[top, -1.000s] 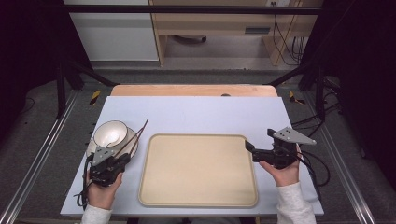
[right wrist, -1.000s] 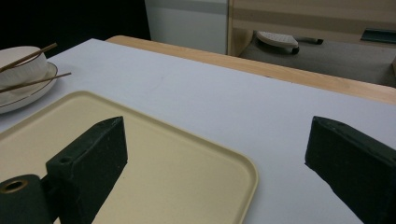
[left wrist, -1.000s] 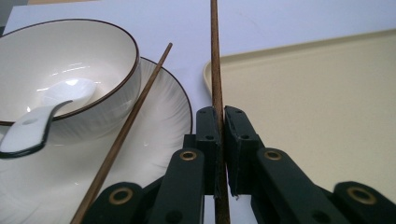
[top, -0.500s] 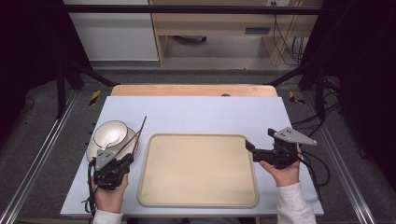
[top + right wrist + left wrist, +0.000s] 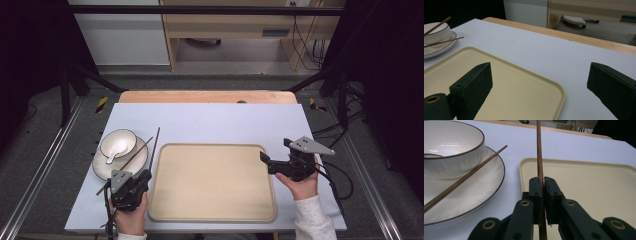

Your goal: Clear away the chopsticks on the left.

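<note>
1. Chopstick [image 5: 539, 157] clamped between the jaws of the left gripper [image 5: 543, 191], running straight ahead from the jaws and past the left edge of the tray [image 5: 584, 185].
2. Seen from above: same chopstick [image 5: 154, 146] lying along the tray's left edge, beside the plate [image 5: 102, 167]; left gripper [image 5: 140, 181] at the near left corner of the tray [image 5: 210, 215], held in the person's left hand [image 5: 131, 220].
3. Second chopstick [image 5: 465, 178] slanted across the plate [image 5: 474, 200], leaning against the bowl [image 5: 451, 152]; far tip past the plate rim.
4. Bowl [image 5: 118, 144] seated on the far part of the plate, white spoon [image 5: 114, 152] inside it; both pale with a dark rim line.
5. Right gripper [image 5: 263, 158] at the right edge of the tray, jaws spread wide and holding nothing, pointing left over the tray rim; right hand [image 5: 300, 184] below it, in a white sleeve [image 5: 314, 220].
6. From the right gripper view: right gripper [image 5: 539, 77] with one jaw over the tray [image 5: 519, 92], the other over bare table [image 5: 536, 50]; plate, bowl and both chopsticks far off at the upper left.
7. Tray beige, nothing on it, set on the light blue-grey table [image 5: 225, 120]; wooden strip along the table's far edge.
</note>
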The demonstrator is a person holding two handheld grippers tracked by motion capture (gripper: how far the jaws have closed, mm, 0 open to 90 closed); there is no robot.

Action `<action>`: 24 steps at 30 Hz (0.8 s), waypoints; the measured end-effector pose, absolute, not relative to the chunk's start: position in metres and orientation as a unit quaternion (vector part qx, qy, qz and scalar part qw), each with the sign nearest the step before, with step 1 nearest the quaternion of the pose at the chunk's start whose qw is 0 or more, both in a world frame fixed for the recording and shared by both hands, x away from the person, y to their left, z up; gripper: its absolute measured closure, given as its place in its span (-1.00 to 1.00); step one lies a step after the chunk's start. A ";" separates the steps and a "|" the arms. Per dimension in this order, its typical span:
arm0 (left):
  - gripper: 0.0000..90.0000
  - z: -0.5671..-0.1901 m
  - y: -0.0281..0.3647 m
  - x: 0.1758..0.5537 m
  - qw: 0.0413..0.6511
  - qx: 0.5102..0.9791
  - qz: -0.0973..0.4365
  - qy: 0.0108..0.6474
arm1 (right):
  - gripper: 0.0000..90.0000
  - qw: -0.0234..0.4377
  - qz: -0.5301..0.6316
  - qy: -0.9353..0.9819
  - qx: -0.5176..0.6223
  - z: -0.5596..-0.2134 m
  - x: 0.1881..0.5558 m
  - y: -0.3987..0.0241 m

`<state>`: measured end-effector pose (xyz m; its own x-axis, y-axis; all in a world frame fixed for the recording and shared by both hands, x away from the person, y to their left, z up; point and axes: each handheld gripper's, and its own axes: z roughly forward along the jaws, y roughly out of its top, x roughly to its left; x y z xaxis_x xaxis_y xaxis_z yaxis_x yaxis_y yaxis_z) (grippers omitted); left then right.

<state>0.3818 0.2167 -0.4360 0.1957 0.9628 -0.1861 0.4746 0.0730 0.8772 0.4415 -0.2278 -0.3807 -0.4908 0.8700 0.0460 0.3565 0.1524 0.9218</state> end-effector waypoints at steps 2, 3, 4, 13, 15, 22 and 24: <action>0.88 -0.439 0.214 0.381 0.456 0.623 0.267 0.577 | -0.86 0.261 0.487 0.713 0.431 -0.381 0.441 -0.227; 0.88 -0.441 0.212 0.380 0.456 0.622 0.267 0.578 | -0.86 0.261 0.487 0.713 0.430 -0.381 0.442 -0.227; 0.88 -0.442 0.211 0.380 0.455 0.622 0.268 0.578 | -0.85 0.261 0.488 0.713 0.430 -0.381 0.442 -0.227; 0.88 -0.460 0.197 0.385 0.448 0.629 0.256 0.581 | -0.85 0.258 0.483 0.719 0.428 -0.384 0.444 -0.224; 0.88 -0.463 0.194 0.386 0.443 0.634 0.254 0.581 | -0.85 0.259 0.483 0.719 0.428 -0.384 0.444 -0.223; 0.88 -0.473 0.189 0.391 0.428 0.642 0.250 0.585 | -0.85 0.258 0.482 0.719 0.428 -0.384 0.444 -0.223; 0.88 -0.475 0.188 0.393 0.424 0.644 0.248 0.586 | -0.85 0.258 0.481 0.720 0.428 -0.384 0.444 -0.223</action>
